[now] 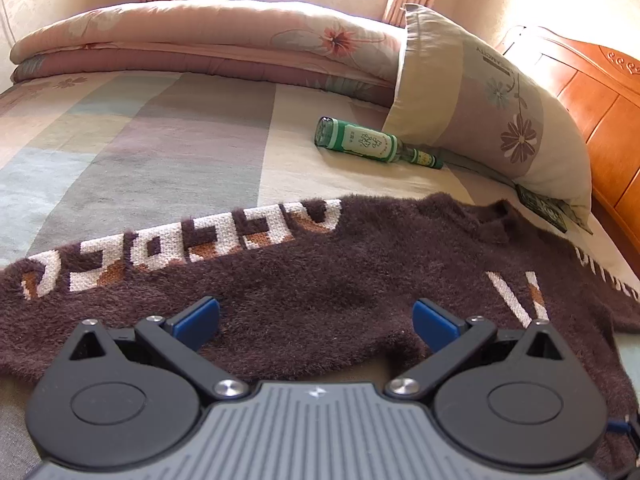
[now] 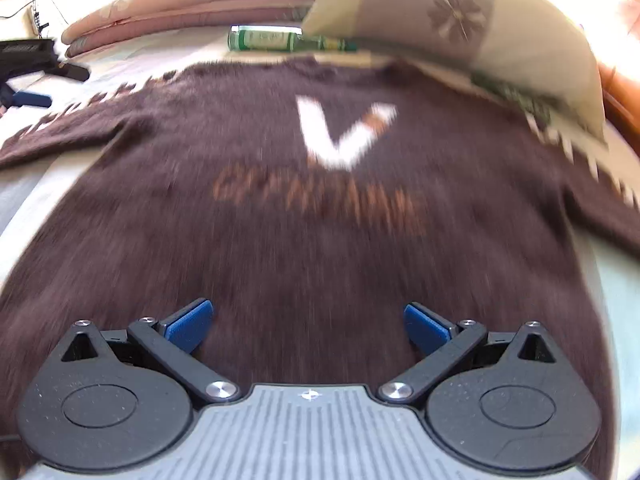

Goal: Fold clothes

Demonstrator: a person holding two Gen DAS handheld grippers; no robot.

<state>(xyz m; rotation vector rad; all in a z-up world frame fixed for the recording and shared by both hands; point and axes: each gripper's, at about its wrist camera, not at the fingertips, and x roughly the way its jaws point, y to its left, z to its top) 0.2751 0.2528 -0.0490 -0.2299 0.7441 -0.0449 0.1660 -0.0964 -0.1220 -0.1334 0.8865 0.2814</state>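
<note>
With the brown fuzzy sweater (image 2: 304,208) spread flat on the bed (image 1: 168,128), the left gripper (image 1: 316,322) and right gripper (image 2: 308,326) both hover over it with jaws apart, and a fold swept toward the pillow (image 1: 492,104) risks knocking the green glass bottle (image 1: 372,144) lying nearby.

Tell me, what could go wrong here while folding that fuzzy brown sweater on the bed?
The green glass bottle lies on its side just past the brown sweater; tugging the bedding might set it rolling. The sweater's far sleeve seems to run under the pillow, so lifting it could snag. Both the left tongs and right tongs are open, and fuzzy knit may slip from a shallow pinch.
</note>
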